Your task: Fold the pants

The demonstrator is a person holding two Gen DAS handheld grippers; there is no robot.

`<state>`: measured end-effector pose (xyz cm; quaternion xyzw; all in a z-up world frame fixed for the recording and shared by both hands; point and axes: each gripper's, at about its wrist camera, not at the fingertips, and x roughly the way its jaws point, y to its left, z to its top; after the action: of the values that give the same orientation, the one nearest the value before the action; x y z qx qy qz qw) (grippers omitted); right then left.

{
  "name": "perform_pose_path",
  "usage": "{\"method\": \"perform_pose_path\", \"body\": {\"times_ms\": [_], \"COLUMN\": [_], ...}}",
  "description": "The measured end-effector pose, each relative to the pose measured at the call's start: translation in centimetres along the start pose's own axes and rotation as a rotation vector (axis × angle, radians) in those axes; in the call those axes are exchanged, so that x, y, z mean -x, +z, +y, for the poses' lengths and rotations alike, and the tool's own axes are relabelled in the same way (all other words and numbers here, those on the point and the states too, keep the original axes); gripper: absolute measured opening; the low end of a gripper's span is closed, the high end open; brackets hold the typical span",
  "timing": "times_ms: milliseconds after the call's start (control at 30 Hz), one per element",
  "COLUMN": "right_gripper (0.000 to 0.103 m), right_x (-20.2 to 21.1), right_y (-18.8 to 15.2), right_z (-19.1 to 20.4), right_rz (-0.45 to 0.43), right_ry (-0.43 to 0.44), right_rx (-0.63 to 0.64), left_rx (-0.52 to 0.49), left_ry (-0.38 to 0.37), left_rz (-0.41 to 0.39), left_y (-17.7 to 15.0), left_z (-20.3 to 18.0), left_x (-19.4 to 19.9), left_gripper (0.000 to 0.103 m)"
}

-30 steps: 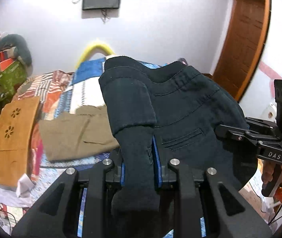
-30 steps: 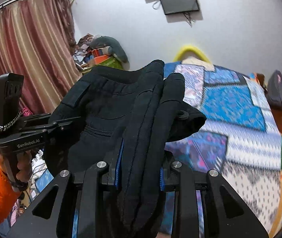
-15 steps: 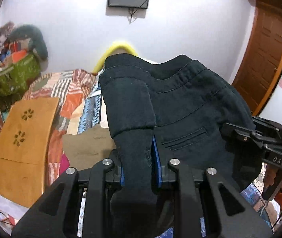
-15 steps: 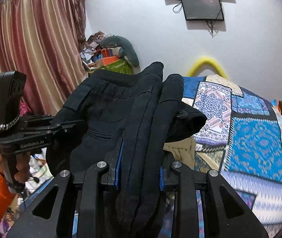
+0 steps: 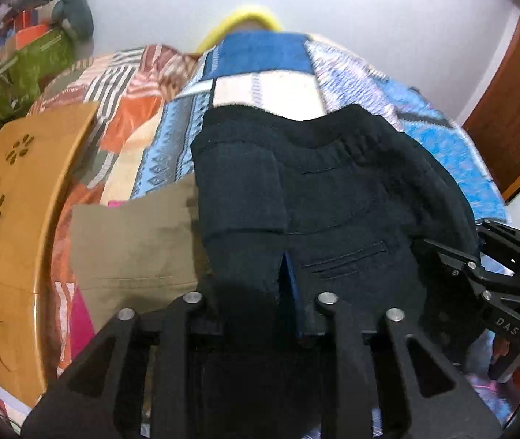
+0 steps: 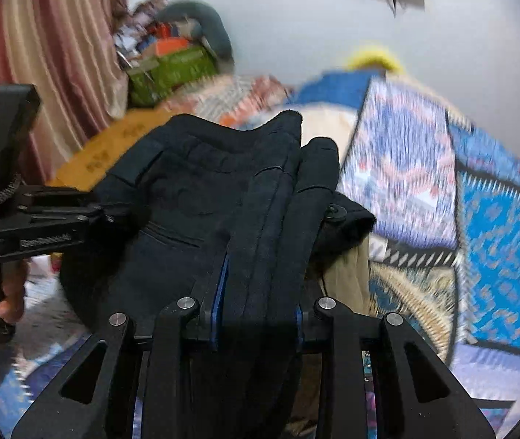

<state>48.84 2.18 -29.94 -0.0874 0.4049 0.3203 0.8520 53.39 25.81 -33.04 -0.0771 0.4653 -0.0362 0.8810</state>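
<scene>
Dark navy pants hang between my two grippers above the bed. My left gripper is shut on one end of the waistband, with cloth bunched between its blue pads. My right gripper is shut on the other end of the pants, gripping several folded layers near the button. Each gripper shows in the other's view: the right gripper at the right edge, the left gripper at the left edge. A back pocket seam faces both cameras.
A patchwork quilt covers the bed. Folded khaki pants lie on it beside a wooden lap table. A green bag and clutter sit at the back left. A wooden door is at the right.
Both grippers have tilted down and moved toward the bed with the pants held; the quilt and khaki pants now fill more of the views and the wall TV has left the left view.
</scene>
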Motion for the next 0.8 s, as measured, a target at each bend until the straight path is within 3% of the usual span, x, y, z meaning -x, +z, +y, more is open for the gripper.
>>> {"method": "perform_pose_path", "body": {"times_ms": [67, 133, 167, 233, 467, 633, 800], "right_gripper": [0.035, 0.042, 0.048, 0.050, 0.053, 0.053, 0.053], "right_x": [-0.3, 0.1, 0.5, 1.3, 4.7, 11.2, 18.8], "right_y": [-0.3, -0.4, -0.5, -0.7, -1.8, -2.1, -1.5], "right_z": [-0.5, -1.1, -1.2, -1.3, -2.4, -1.6, 0.9], "right_rz": [0.014, 0.016, 0.025, 0.031, 0.024, -0.085, -0.208], "right_ry": [-0.002, 0.000, -0.004, 0.000, -0.048, -0.047, -0.039], "right_rx": [0.014, 0.006, 0.005, 0.017, 0.020, 0.009, 0.039], "left_rx": [0.016, 0.034, 0.031, 0.021, 0.032, 0.012, -0.005], "left_ry": [-0.017, -0.030, -0.026, 0.007, 0.099, 0.125, 0.132], "left_rz": [-0.003, -0.010, -0.015, -0.027, -0.076, -0.106, -0.208], "left_y": [-0.2, -0.3, -0.2, -0.6, -3.0, -4.8, -5.6], "left_z": [0.6, 1.4, 1.5, 1.6, 2.0, 0.3, -3.0], "left_x": [-0.5, -0.5, -0.3, 0.4, 4.8, 10.2, 18.4], "left_gripper": [0.044, 0.049, 0.053, 0.059, 0.059, 0.058, 0.056]}}
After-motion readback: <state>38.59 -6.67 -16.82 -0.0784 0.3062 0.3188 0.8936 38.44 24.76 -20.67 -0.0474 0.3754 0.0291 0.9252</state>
